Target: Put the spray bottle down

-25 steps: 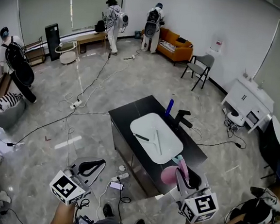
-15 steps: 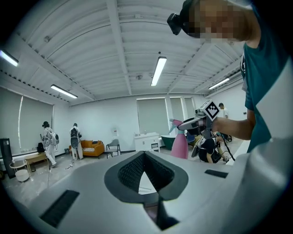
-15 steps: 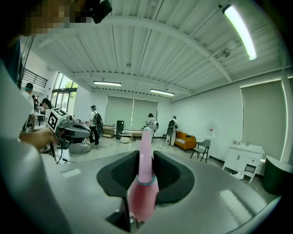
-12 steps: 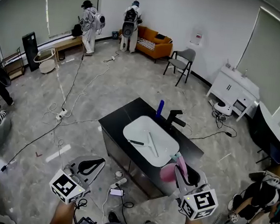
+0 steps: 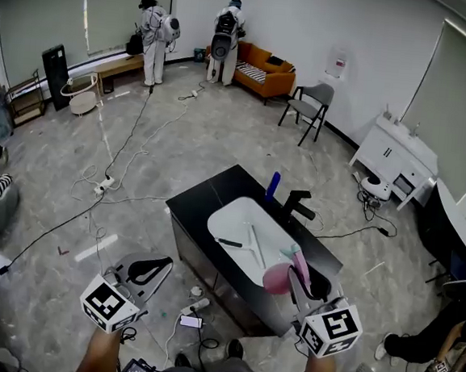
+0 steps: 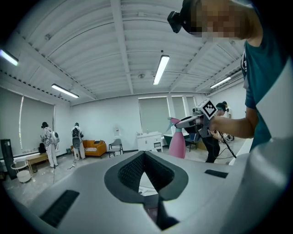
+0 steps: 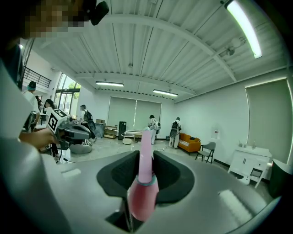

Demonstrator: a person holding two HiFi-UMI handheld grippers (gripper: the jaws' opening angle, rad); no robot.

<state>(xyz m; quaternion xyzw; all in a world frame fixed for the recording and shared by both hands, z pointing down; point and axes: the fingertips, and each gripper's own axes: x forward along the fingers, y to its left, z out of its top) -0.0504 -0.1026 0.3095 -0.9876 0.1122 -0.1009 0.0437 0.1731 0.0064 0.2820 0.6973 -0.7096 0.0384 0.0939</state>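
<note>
Though wide — right claw [image 7: 145, 157] on bottle [image 7: 143, 201]

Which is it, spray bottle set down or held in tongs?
Held. The right gripper has its tongs closed on the pink spray bottle, neck between them; the head view shows it by the black counter's near edge.

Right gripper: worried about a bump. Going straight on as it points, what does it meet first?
Probably the dark blue bottle beyond the white sink basin; height is unclear, so the right gripper, holding the pink spray bottle, might clear it.
</note>
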